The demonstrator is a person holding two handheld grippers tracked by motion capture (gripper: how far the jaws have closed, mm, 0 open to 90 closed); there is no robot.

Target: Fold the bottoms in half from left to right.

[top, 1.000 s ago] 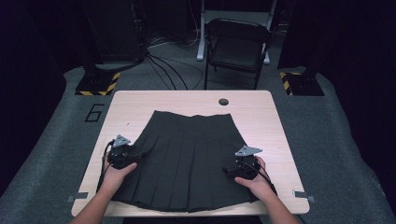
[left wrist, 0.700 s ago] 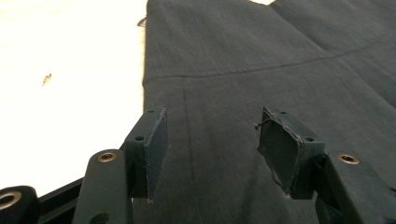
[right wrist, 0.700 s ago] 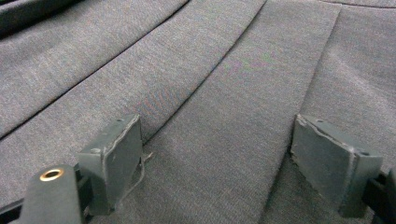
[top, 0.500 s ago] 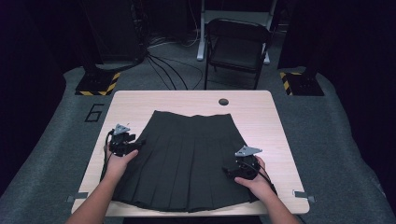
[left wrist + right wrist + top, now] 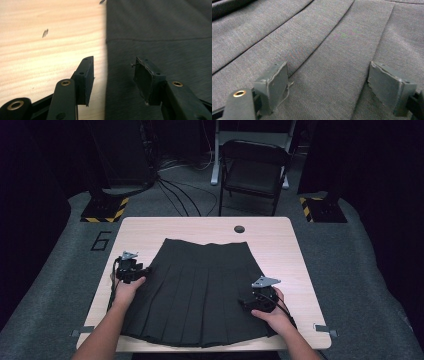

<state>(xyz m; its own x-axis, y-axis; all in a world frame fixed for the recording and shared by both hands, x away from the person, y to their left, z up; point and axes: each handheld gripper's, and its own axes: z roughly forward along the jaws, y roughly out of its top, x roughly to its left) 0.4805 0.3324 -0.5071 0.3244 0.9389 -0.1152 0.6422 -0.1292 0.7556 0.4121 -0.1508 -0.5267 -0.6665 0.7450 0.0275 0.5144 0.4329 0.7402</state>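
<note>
On table (image 5: 150,227): pleated skirt (image 5: 200,290), soft, limp, light. My left gripper (image 5: 113,75) straddles side edge, jaws just closing (nothing pinched); right gripper (image 5: 337,87) open over pleats. Grip edges.

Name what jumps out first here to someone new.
A dark pleated skirt lies spread flat across the middle of the pale wooden table, waistband at the far side. The left gripper sits at the skirt's left edge, its jaws just closing astride that edge but not yet pressing it. The right gripper rests open over the pleats near the right hem.
</note>
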